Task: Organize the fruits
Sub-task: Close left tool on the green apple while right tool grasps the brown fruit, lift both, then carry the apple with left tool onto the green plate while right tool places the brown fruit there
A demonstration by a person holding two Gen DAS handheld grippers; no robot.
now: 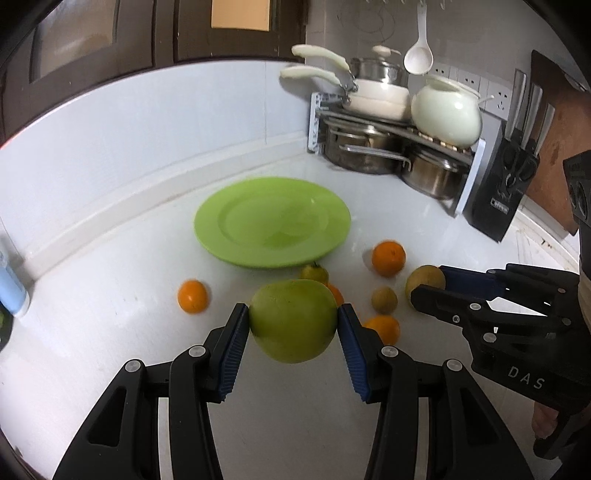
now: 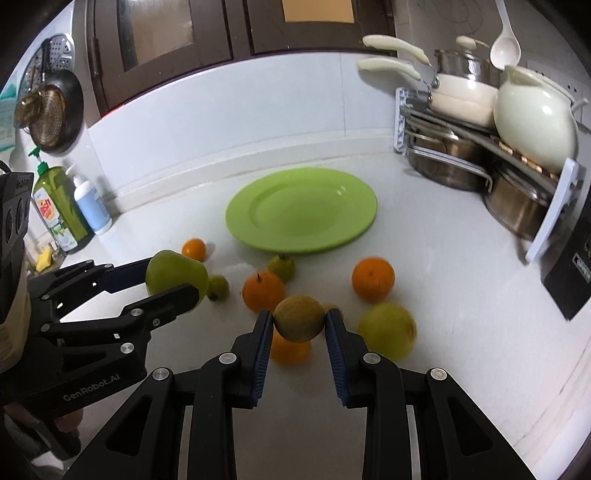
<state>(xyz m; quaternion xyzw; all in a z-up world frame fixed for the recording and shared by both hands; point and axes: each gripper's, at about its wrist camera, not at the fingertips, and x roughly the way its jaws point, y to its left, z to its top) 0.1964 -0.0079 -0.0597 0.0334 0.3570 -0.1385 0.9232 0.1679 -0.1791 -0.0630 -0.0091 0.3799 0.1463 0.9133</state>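
Note:
My left gripper [image 1: 293, 320] is shut on a large green apple [image 1: 293, 319] and holds it above the white counter; the apple also shows in the right wrist view [image 2: 173, 275]. My right gripper [image 2: 298, 320] is shut on a small brownish-yellow fruit [image 2: 299, 318], seen from the left wrist view [image 1: 424, 282] too. An empty green plate [image 1: 271, 221] [image 2: 301, 210] lies beyond both. Several oranges [image 2: 373, 280] [image 1: 388, 257] and small green fruits [image 2: 282, 266] lie loose on the counter between the grippers and the plate. A yellow-green fruit [image 2: 388, 330] lies right of my right gripper.
A rack of pots [image 1: 388, 147] and a black knife block [image 1: 506, 184] stand at the back right. Soap bottles [image 2: 74, 206] stand at the left by the wall. A dark window frame [image 2: 184, 33] runs above the backsplash.

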